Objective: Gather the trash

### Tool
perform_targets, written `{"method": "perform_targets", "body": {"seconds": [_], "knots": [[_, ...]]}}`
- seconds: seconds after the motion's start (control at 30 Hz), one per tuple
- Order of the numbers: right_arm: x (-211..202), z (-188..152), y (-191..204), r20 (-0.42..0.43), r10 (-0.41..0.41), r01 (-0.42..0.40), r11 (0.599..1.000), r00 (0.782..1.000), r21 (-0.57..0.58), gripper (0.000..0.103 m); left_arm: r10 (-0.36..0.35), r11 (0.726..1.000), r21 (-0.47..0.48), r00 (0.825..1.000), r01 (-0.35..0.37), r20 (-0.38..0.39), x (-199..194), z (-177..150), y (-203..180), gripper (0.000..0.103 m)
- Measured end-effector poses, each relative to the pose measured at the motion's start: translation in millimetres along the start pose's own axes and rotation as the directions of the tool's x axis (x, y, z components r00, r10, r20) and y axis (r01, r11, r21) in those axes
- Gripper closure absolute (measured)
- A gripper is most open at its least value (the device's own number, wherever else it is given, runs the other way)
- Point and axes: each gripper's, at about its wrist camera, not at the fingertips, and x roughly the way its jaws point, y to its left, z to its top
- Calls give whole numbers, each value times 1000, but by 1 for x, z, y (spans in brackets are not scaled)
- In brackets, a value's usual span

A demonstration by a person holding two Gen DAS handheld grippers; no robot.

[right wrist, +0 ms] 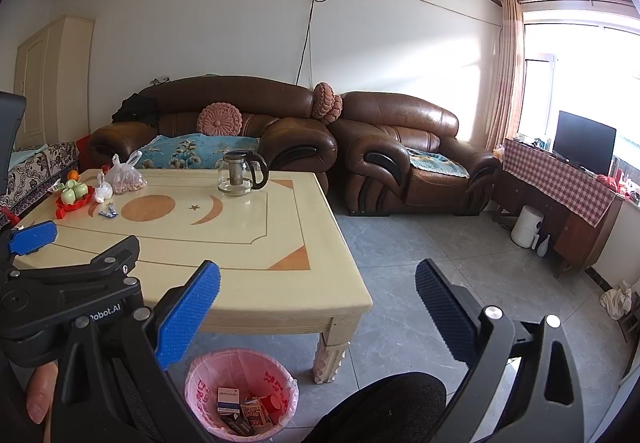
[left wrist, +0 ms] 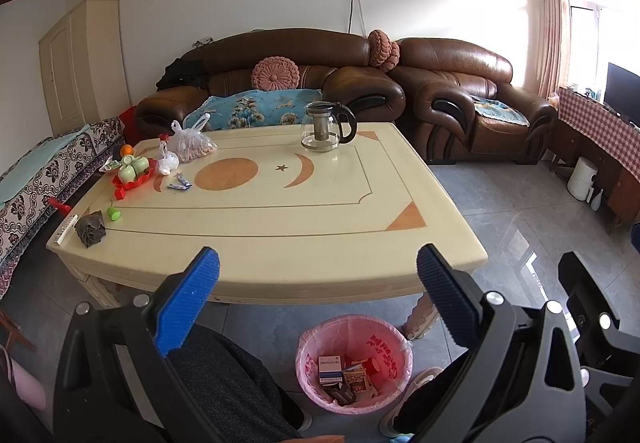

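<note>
Partly hidden bin (left wrist: pixel 356 359) behind spread left gripper (left wrist: pixel 318 275), box labels blurred

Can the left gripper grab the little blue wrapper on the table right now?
Probably not yet. The left gripper is open and empty, but the blue wrapper lies far across the table; nothing blocks the way, though.

Brown sofa (left wrist: pixel 272 83) and armchair (right wrist: pixel 412 155) far past the jaws, white wall (right wrist: pixel 200 23) behind, bright window (right wrist: pixel 580 75) to the right.
</note>
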Motion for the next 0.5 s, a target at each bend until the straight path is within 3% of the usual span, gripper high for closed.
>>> {"method": "perform_targets", "body": {"seconds": [0.5], "knots": [[-2,5,0,7,-1,1,1000,1000,-9,7,3,1000,-1,1000,-3,1,-2,1,0,6]]}}
